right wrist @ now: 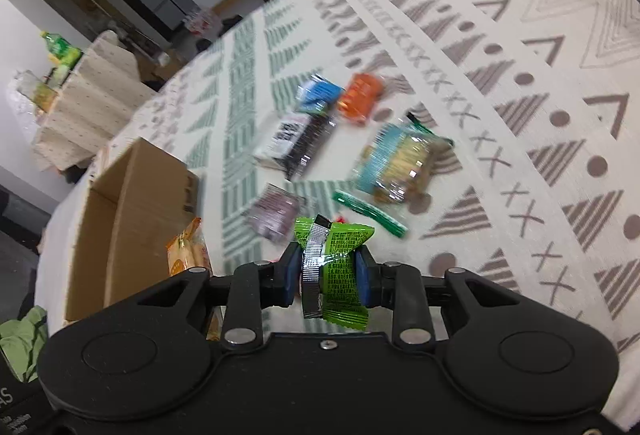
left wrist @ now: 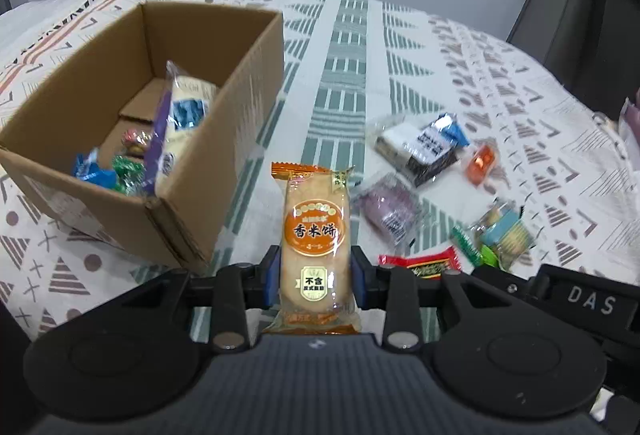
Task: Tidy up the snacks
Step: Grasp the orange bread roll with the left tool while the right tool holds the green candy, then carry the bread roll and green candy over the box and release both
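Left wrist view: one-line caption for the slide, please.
Left gripper shut on an orange rice cracker packet, beside a cardboard box part-filled with snacks; more wrapped snacks lie on the patterned tablecloth.

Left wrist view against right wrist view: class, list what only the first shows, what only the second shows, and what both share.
Only the left wrist view: the box's inside, with a long packet and small sweets, plus the left gripper shut on an orange rice cracker packet.

Only the right wrist view: the right gripper shut on a green packet.

Both: the cardboard box, patterned tablecloth and loose snacks.
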Tool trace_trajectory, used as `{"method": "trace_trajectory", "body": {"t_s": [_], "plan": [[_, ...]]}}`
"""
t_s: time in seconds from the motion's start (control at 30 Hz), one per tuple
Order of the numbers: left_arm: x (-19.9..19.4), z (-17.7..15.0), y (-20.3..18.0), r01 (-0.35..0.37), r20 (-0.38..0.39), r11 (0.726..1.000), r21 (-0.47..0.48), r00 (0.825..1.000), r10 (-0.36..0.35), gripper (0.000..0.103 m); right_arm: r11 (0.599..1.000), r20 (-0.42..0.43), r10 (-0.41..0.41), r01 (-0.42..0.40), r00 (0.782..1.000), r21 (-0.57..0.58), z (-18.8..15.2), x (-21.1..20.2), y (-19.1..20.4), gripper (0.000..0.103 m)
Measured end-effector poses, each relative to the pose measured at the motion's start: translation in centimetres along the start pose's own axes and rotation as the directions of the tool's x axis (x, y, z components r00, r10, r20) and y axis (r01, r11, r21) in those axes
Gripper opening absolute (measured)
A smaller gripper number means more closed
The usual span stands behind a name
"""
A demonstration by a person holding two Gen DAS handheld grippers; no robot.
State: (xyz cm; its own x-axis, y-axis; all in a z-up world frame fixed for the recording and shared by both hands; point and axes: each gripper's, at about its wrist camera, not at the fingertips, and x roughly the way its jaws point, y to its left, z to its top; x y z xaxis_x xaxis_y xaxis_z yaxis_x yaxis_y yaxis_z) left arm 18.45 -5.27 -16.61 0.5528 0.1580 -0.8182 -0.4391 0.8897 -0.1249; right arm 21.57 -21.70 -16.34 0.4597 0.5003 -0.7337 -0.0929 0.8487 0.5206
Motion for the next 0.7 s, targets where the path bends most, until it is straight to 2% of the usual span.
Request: {"method": "trace_trajectory", "body": {"t_s": [0.43,0.7], "plan": [[-5.0,2.2,1.4,0.05,0.109,0.999,-0.017,0.993,-0.047,0.034,0.99,0.128,0.138,-0.136,0.982,-0.027,1.3,-2.0,1.8,0.028],[-7.2,3.8,2.8,0.058,0.171,0.998,-0.039,0.984,-0.05,0.034,0.978,0.154,0.205,-0.2,0.966,-0.051,1.7,-2.2,3.2,0.028]]}}
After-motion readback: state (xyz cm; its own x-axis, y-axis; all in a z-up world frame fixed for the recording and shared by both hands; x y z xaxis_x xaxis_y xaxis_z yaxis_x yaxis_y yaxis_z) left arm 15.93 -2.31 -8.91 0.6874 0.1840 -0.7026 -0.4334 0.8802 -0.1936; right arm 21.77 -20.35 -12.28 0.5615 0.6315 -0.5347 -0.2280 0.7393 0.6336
